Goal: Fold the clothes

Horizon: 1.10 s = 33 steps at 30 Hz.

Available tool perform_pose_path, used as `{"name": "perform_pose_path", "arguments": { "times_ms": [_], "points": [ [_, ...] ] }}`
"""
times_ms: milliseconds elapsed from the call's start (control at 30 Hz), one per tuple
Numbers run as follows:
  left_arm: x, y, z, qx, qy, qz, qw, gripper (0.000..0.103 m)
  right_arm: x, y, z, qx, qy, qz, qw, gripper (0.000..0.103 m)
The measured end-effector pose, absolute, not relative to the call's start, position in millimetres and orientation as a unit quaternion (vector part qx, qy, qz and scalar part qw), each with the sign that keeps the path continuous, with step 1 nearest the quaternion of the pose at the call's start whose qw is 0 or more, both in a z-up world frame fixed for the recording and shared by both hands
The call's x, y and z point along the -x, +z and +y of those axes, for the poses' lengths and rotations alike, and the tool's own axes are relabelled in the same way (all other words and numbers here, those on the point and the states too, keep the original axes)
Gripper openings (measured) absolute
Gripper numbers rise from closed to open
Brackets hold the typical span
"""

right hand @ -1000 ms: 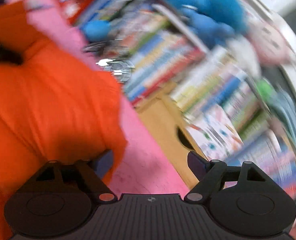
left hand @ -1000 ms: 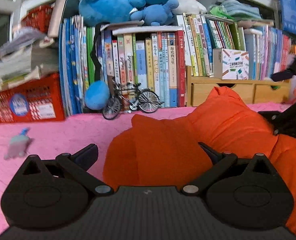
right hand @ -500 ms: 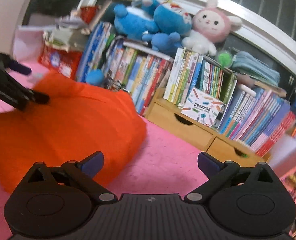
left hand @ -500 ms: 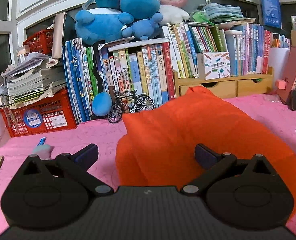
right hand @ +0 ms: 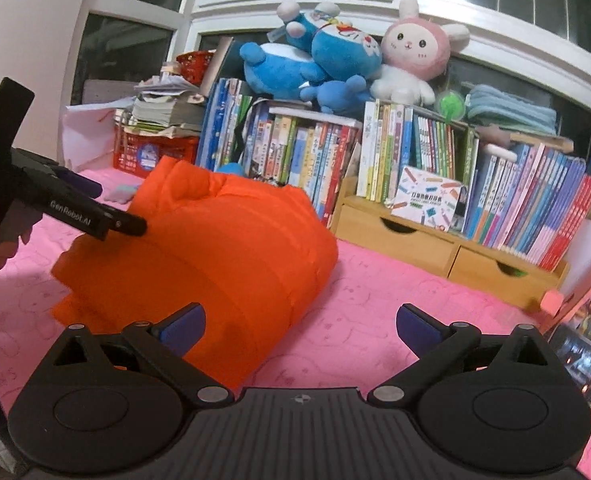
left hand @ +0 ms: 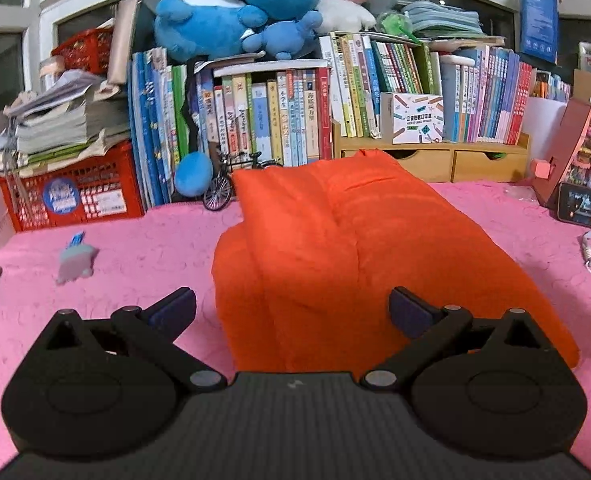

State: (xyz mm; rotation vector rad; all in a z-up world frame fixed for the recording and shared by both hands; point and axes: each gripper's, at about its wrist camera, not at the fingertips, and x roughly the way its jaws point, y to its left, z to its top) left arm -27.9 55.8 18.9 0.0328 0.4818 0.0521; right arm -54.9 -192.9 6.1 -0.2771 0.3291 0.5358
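An orange puffy garment [left hand: 347, 248] lies folded in a thick bundle on the pink mat [left hand: 135, 248], also seen in the right wrist view [right hand: 215, 244]. My left gripper [left hand: 291, 312] is open just short of its near edge, holding nothing. From the right wrist view the left gripper [right hand: 107, 204] shows at the far left, a hand on its handle, its fingertips at the bundle's top left. My right gripper [right hand: 299, 328] is open and empty, to the right of the bundle, over the mat.
Books [left hand: 279, 120], plush toys [left hand: 247, 12], a red crate [left hand: 71, 196] and a wooden drawer unit [left hand: 455, 164] line the back. A toy bicycle [left hand: 223, 184] stands behind the garment. A small grey toy [left hand: 73, 258] lies left; a phone [left hand: 583, 208] and lanyard right.
Both grippers have let go of the garment and pulled back from it. The bundle now lies flatter and settled on the mat. The right wrist view has swung round and steadied.
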Motion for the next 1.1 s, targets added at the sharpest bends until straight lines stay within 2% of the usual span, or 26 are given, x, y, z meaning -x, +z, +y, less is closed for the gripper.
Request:
{"name": "perform_pose_path", "arguments": {
  "times_ms": [467, 767, 1100],
  "points": [
    [80.9, 8.6, 73.1, 0.035, 0.02, 0.243, 0.969, 0.103, 59.7, -39.3, -182.7, 0.113, 0.31, 0.22, 0.918, 0.101],
    [90.9, -12.3, 48.9, 0.011, -0.001, 0.316, 0.949, 0.103, 74.0, -40.6, -178.5, 0.109, 0.302, 0.215, 0.922, 0.102],
    [79.8, -22.1, 46.6, 0.057, -0.007, 0.361, 0.931, 0.103, 85.5, -42.9, -178.3, 0.103, 0.281, 0.21, 0.931, 0.103]
  ]
}}
